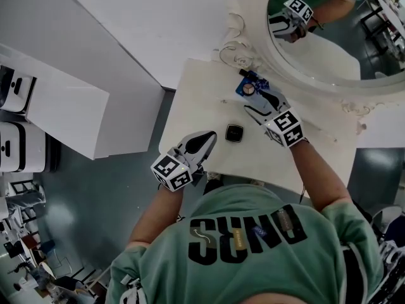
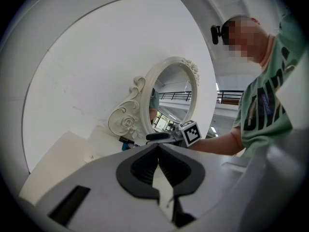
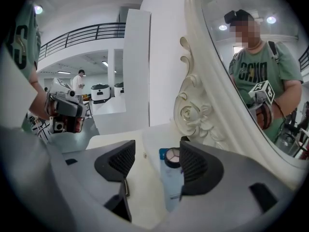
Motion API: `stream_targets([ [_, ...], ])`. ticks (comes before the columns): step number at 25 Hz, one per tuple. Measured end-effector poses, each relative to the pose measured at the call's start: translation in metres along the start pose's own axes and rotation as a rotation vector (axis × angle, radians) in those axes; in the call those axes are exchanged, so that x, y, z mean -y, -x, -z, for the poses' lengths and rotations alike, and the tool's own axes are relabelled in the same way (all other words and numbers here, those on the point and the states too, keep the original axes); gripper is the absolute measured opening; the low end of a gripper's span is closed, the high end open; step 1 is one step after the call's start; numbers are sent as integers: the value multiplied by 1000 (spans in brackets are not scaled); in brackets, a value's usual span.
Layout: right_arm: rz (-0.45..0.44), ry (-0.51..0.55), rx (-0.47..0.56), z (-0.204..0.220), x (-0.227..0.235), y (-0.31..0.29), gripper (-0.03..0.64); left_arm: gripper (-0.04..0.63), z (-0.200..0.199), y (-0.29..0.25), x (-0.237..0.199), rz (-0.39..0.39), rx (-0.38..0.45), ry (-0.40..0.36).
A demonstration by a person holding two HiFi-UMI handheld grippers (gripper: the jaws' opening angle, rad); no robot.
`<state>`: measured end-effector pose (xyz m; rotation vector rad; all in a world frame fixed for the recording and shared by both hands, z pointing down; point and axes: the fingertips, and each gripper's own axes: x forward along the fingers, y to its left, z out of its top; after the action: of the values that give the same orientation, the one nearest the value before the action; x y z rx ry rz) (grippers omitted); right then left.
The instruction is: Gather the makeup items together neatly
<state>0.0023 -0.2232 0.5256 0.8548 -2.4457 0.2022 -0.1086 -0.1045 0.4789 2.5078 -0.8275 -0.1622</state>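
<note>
Right gripper [image 3: 155, 159] has its jaws apart with nothing pinched. It hangs over the blue pack [image 3: 171, 190] with the round eyeshadow pot [image 3: 172, 156] on it, both tucked at the mirror's foot [image 3: 193, 105], probably the gather spot. Left gripper [image 2: 158, 151] is empty with jaws together at the table's [image 1: 190, 100] near edge. The black square compact [image 1: 234, 133] sits alone mid-table, likely next to go over.
</note>
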Motion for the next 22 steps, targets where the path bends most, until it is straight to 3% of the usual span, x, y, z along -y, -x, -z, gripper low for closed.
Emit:
stream_targets([
  [7, 26, -38, -79, 3, 33, -40, 258, 11, -2, -10, -28, -10, -14, 16],
  [22, 32, -46, -230, 44, 42, -75, 224, 9, 0, -35, -58, 15, -47, 57],
])
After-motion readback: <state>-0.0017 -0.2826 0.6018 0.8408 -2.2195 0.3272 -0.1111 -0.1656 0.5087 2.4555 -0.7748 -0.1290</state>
